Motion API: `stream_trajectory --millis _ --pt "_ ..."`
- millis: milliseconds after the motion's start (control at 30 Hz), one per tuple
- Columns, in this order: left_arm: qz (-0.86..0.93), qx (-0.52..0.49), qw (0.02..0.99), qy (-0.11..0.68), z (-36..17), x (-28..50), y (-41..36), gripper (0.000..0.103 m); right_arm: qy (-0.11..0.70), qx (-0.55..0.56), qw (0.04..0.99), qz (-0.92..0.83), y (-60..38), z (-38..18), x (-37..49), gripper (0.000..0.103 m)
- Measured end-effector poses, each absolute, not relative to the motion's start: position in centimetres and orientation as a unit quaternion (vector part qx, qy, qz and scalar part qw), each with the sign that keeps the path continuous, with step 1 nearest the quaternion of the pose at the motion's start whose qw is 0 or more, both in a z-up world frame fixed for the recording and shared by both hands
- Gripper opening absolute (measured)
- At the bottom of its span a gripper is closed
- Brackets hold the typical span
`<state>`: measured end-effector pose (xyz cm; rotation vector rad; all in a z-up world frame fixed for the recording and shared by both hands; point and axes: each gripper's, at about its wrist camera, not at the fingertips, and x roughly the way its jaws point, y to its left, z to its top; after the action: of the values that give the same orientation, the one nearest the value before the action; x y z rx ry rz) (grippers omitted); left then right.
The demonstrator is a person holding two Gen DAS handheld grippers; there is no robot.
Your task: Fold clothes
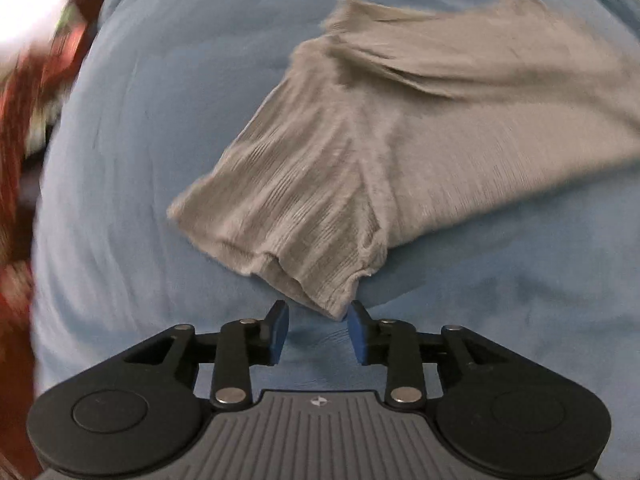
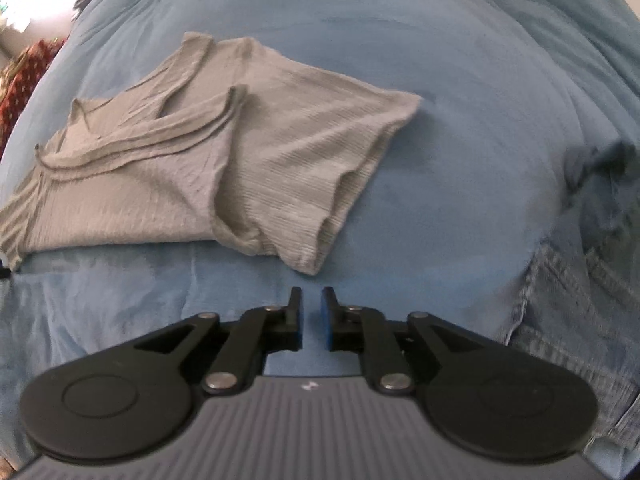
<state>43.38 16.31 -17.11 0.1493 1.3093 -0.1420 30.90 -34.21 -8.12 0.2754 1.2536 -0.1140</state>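
A grey ribbed sleeveless top lies folded on a blue sheet. In the left wrist view its near corner hangs down just in front of my left gripper. That gripper stands open, and the corner's tip rests against the right blue pad without being pinched. In the right wrist view the same top lies to the upper left, with its straps and neckline on top. My right gripper hovers over bare sheet just short of the top's near corner. Its jaws are a narrow gap apart with nothing between them.
A blue denim garment lies bunched at the right edge of the sheet. A red patterned fabric shows beyond the sheet's left edge, blurred, and again in the right wrist view.
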Motion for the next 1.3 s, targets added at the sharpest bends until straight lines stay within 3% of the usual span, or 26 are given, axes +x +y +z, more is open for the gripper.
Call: stream_trajectory --millis 100,200,467,600,667,700,733,900,1100,1300 --pt "-0.036 -0.01 0.784 0.619 -18.5 44.4 17.5 0.032 0.587 0.143 0.794 -0.061 -34.8 -8.6 30.7 0.012" --pt "-0.013 -0.021 0.79 0.613 -18.5 44.5 17.9 0.003 0.588 0.142 0.794 -0.061 -34.8 -8.7 30.6 0.012" --pt "0.0 0.054 0.784 0.618 -18.8 44.2 17.7 0.002 0.589 0.144 0.793 -0.061 -35.4 -8.8 30.8 0.012" --pt "-0.003 0.073 0.774 0.628 -19.3 44.9 17.0 0.005 0.585 0.127 0.8 -0.049 -34.5 -8.0 31.4 0.012" --pt "-0.013 0.068 0.775 0.628 -18.5 44.7 17.1 0.015 0.576 0.115 0.808 -0.036 -34.0 -7.0 31.9 0.013" --pt "-0.015 0.072 0.778 0.624 -18.0 44.4 17.2 0.026 0.57 0.108 0.814 -0.028 -33.5 -6.6 32.3 0.015" --pt "-0.015 0.076 0.781 0.62 -17.5 44.2 17.2 0.032 0.564 0.099 0.819 -0.02 -33.2 -6.1 32.7 0.015" --pt "-0.023 0.091 0.792 0.604 -15.4 44.1 16.7 0.031 0.538 0.044 0.841 0.026 -31.3 -4.6 36.2 0.015" --pt "-0.049 0.096 0.819 0.563 -13.0 45.2 15.1 0.031 0.528 -0.029 0.847 0.046 -28.1 -6.6 41.9 0.015" --pt "-0.06 0.1 0.828 0.549 -12.9 47.9 13.9 0.031 0.526 0.008 0.85 0.035 -29.0 -7.8 45.3 0.019"
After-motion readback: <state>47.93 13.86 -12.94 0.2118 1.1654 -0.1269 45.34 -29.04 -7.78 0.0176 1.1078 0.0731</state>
